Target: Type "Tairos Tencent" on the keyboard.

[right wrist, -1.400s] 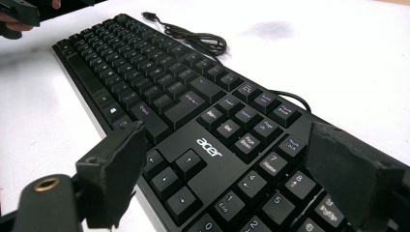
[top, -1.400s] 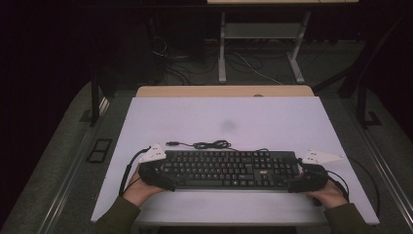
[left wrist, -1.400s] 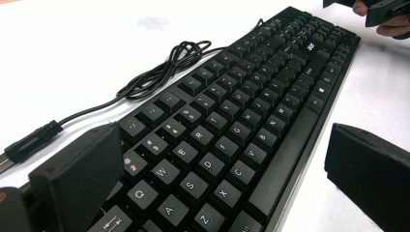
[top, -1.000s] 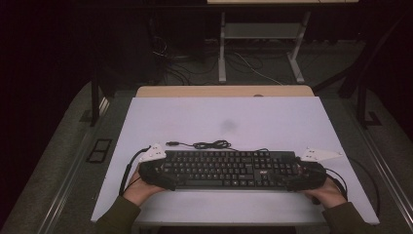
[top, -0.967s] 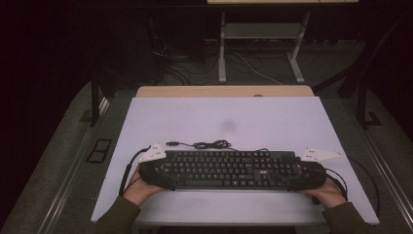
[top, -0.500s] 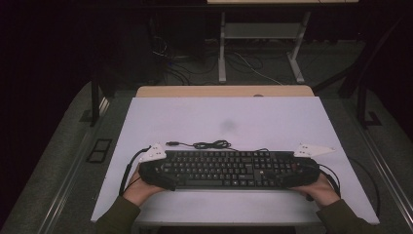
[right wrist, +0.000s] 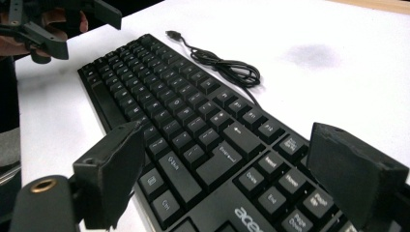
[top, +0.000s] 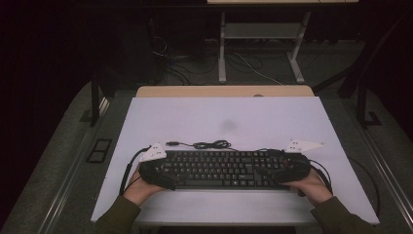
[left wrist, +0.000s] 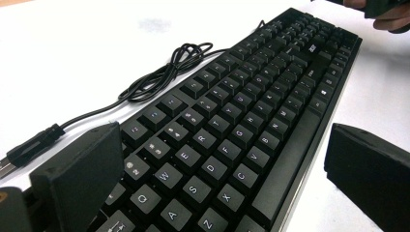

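A black keyboard [top: 221, 168] lies across the near part of the white tabletop [top: 224, 117], with its coiled cable [top: 207, 145] and USB plug just behind it. My left gripper [top: 157, 171] is at the keyboard's left end. In the left gripper view that gripper [left wrist: 222, 186] is open, its jaws straddling the keys [left wrist: 227, 125], and the right jaw stands clear of the front edge. My right gripper [top: 286, 170] is at the right end. In the right gripper view it [right wrist: 237, 181] is open too, one jaw at each long edge of the keyboard [right wrist: 193, 121].
A faint dark smudge [top: 228, 126] marks the tabletop behind the cable. A wooden tabletop edge [top: 224, 91] adjoins the far side, with metal desk legs [top: 222, 48] and floor cables beyond. Each gripper trails a black cable [top: 127, 170] onto the table.
My right gripper has moved left from beside the keyboard's right end to over it. The left gripper and the keyboard have stayed put.
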{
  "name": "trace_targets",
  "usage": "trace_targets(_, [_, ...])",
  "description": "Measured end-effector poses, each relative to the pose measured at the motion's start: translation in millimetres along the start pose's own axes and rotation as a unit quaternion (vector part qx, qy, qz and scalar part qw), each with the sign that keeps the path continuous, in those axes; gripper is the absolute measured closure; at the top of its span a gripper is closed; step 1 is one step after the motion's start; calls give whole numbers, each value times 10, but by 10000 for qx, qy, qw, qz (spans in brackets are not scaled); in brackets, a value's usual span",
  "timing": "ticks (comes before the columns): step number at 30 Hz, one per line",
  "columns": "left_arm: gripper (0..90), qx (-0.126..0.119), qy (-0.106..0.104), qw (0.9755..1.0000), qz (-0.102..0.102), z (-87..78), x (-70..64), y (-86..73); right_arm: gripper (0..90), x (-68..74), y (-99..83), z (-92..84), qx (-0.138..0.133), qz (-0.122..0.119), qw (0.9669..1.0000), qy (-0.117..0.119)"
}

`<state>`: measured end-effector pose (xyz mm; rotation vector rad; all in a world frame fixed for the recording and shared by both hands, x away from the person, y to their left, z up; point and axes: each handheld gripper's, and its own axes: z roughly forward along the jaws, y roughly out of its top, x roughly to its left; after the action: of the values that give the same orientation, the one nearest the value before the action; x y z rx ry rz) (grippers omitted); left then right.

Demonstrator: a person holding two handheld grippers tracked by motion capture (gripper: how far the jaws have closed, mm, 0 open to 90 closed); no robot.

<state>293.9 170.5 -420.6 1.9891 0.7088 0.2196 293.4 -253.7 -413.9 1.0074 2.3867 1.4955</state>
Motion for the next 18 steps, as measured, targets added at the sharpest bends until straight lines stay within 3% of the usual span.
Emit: trace_targets(18, [0,-6,-7,10000,-24,26,12,13,134,25,113,233,93,-40,9998,176])
